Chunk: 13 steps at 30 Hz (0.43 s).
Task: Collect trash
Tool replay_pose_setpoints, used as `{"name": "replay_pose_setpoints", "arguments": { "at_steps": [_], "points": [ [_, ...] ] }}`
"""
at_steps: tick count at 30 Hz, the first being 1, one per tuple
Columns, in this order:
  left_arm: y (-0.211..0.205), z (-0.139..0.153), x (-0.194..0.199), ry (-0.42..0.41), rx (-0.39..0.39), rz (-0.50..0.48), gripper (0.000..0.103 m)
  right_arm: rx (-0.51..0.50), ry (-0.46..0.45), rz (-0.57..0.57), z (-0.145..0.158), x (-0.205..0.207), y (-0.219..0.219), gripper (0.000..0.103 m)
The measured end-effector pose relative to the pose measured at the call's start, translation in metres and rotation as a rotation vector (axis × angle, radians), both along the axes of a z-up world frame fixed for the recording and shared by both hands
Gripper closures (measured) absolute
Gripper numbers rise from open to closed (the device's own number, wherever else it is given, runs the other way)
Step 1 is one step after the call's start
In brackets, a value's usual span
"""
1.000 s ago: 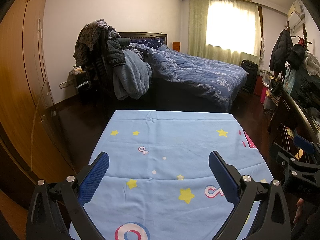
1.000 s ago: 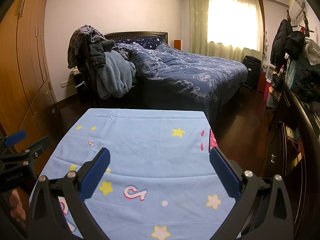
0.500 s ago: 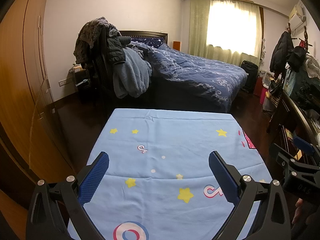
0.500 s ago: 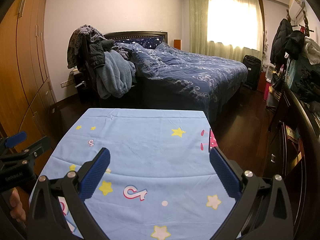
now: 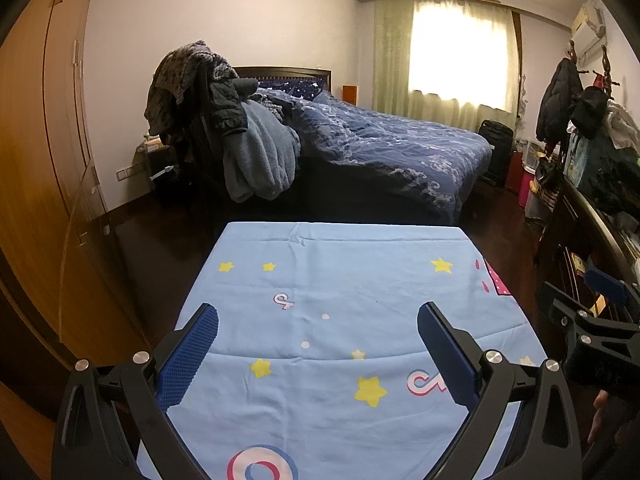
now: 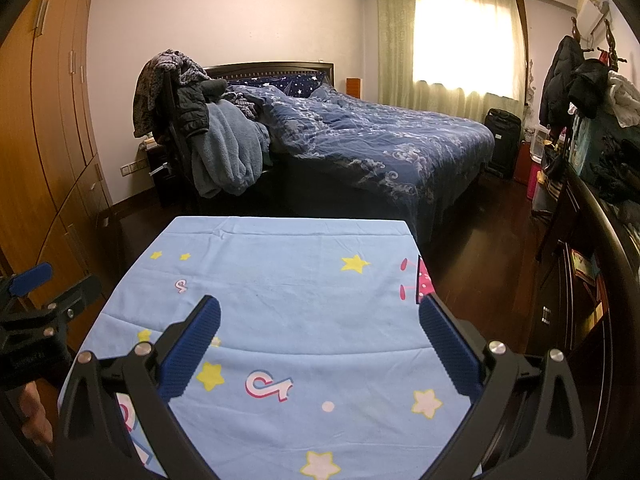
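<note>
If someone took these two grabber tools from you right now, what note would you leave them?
Left gripper: open, empty, held above the light blue star-patterned cloth covering the table.
Right gripper: open, empty, beside it over the same cloth.
Trash: none visible on the cloth in either view; no bin in sight.
Done: nothing collected that shows.
Left: find the trash, perhaps near the cluttered dark wooden dresser on the right, and gather it.
</note>
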<state>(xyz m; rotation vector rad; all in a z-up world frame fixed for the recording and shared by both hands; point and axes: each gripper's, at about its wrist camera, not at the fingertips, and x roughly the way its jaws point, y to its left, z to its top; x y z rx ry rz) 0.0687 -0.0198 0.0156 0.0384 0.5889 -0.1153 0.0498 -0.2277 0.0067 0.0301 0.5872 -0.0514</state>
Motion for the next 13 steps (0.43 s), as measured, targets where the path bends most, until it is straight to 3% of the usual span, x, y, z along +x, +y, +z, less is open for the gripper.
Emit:
{"name": "replay_pose_setpoints", "arguments": {
  "at_steps": [13],
  "points": [
    [0.001,0.0011,-0.0015,0.002,0.0,-0.003,0.004,0.002,-0.007,-0.004,0.0022,-0.0007,-0.0017,0.003]
  ]
}}
